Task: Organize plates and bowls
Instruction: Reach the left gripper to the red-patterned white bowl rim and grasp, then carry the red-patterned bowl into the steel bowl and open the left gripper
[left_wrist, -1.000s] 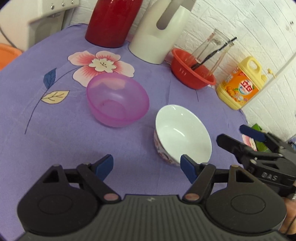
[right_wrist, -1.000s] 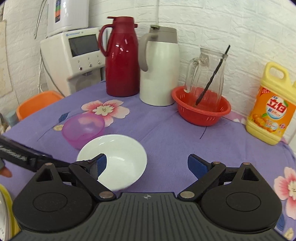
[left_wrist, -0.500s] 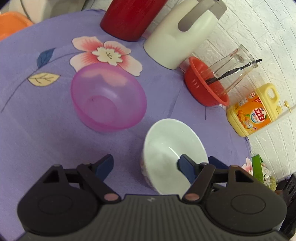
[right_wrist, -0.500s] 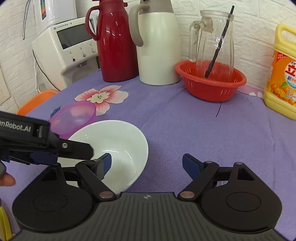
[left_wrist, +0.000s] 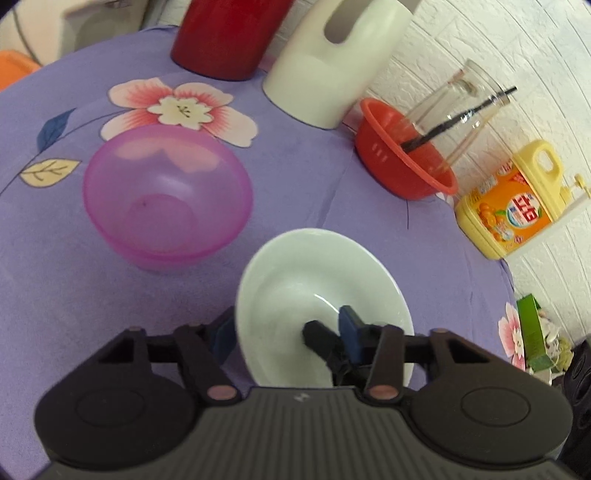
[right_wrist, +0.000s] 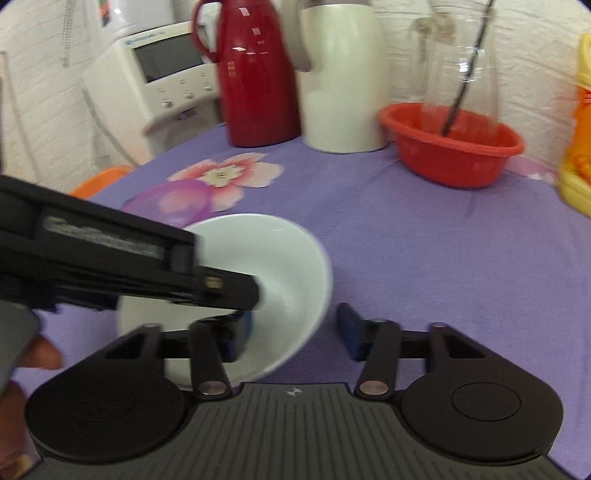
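A white bowl sits on the purple tablecloth right in front of both grippers. My left gripper is open, its fingers astride the bowl's near-left rim. My right gripper is open, with its left finger inside the bowl and its right finger outside the rim; that finger also shows in the left wrist view. A translucent pink bowl stands upright just left of the white bowl, and it shows in the right wrist view behind the left gripper's body.
At the back stand a red thermos, a white thermos, a red basket holding a glass pitcher, and a yellow detergent bottle. A white appliance is at the far left.
Both grippers have moved in on the white bowl. The left gripper's fingers have narrowed around its rim, and the right gripper's left finger now reaches inside the bowl.
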